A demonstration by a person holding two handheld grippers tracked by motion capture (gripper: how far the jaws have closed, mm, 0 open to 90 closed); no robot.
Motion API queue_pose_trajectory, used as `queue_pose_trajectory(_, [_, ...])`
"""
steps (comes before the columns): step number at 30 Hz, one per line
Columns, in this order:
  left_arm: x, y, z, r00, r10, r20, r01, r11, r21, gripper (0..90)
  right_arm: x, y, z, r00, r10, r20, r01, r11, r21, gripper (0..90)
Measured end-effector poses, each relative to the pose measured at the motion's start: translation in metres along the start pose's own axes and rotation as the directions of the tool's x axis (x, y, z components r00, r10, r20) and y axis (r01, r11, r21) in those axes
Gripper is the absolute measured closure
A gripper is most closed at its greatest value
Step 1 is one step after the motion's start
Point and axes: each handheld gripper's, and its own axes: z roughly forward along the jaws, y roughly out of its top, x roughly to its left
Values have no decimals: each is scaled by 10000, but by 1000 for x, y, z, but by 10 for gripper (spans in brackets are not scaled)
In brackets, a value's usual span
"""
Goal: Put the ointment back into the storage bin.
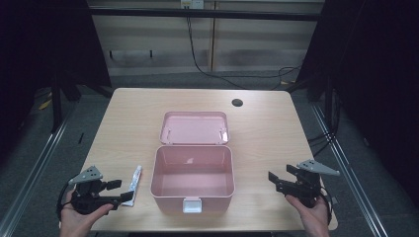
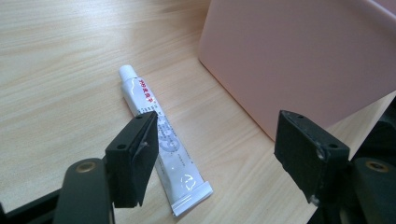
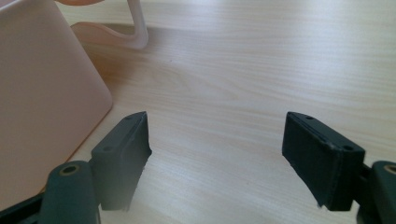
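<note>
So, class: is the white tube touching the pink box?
Apart. The left gripper view shows bare table between the white tube and the pink box.

We are seeing red characters printed on the white tube, too small to read; finer print below is blurring.

A table holds an open box at its middle, toward the near edge. The box's lid lies flat on the table just behind it, touching its back edge. A small tube lies on the table just left of the box, apart from it, running front to back. The left gripper sits at the near left corner, its jaws spread by the tube's near end. The right gripper sits at the near right, right of the box, jaws spread over bare table. A round hole lies at the far right.
</note>
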Motion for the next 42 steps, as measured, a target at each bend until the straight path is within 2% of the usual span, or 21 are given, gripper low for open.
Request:
queue_pose_trajectory(6, [0,0,1,10000,7,68,-8,10000,60,304,5,0,-1,9992,-395,70,396,9991,-134,211])
queue_pose_trajectory(9, [0,0,0,10000,4,62,-4,10000,49,304,5,-1,-1,9995,-260,198,260,9997,-1,178])
queue_pose_trajectory(12, [-1,0,1,10000,8,86,-9,9999,109,305,3,-2,-1,9993,-49,-364,56,9998,207,188])
queue_pose_trajectory(15, [-1,0,1,9999,-6,129,4,9999,169,320,5,-2,-3,9995,-235,-191,233,9997,-112,201])
queue_pose_trajectory(18, [-2,2,-2,9992,-90,388,93,9999,-65,395,6,-2,-4,9986,-315,-434,308,9994,-175,201])
queue_pose_trajectory(20, [-4,5,-3,9996,-40,286,42,10000,-79,412,8,-2,-4,9953,-354,-899,350,9994,-61,216])
queue_pose_trajectory(21, [-4,5,-3,9996,-40,286,42,10000,-79,434,8,-2,-4,9953,-354,-899,350,9994,-61,216])
queue_pose_trajectory(22, [-4,6,-6,9991,-351,236,355,9992,-181,461,9,-2,-4,9936,-366,-1064,362,9993,-62,218])
queue_pose_trajectory(23, [-4,6,-6,9991,-351,236,355,9992,-181,486,9,-2,-4,9936,-366,-1064,362,9993,-62,218])
queue_pose_trajectory(24, [-1,8,-9,9946,-530,887,568,9976,-403,470,11,-2,-4,9922,-396,-1179,386,9992,-105,218])
queue_pose_trajectory(26, [1,12,-12,9911,-869,1010,918,9948,-440,470,11,-2,-4,9913,-441,-1238,433,9990,-92,200])
queue_pose_trajectory(27, [1,12,-12,9911,-869,1010,918,9948,-440,470,11,-2,-4,9913,-441,-1238,433,9990,-92,200])
queue_pose_trajectory(29, [3,17,-12,9919,-951,842,970,9951,-193,471,12,-1,-5,9913,-436,-1245,424,9990,-125,192])
queue_pose_trajectory(30, [4,19,-11,9931,-1003,611,1005,9949,-4,471,12,-1,-4,9906,-458,-1291,442,9989,-151,184])
queue_pose_trajectory(32, [3,24,-7,9973,-730,82,723,9951,676,458,13,-1,-4,9887,-511,-1411,495,9987,-151,175])
queue_pose_trajectory(33, [3,24,-7,9973,-730,82,723,9951,676,460,13,-1,-4,9887,-511,-1411,495,9987,-151,175])
queue_pose_trajectory(34, [2,28,-5,9964,-826,-188,841,9920,937,461,13,0,-4,9872,-512,-1512,503,9987,-96,190])
queue_pose_trajectory(37, [-1,31,-2,9981,-612,-21,610,9900,1272,500,15,1,-4,9864,-359,-1602,359,9994,-25,192])
queue_pose_trajectory(39, [-4,35,0,9990,-387,-231,418,9871,1545,511,16,1,-3,9859,-454,-1610,443,9990,-106,192])
queue_pose_trajectory(40, [-4,40,2,9995,-211,-240,253,9814,1902,535,16,2,-3,9857,-446,-1627,437,9990,-96,187])
queue_pose_trajectory(42, [-4,42,5,9993,-245,-294,301,9777,2081,539,18,2,-2,9849,-420,-1680,409,9991,-102,190])
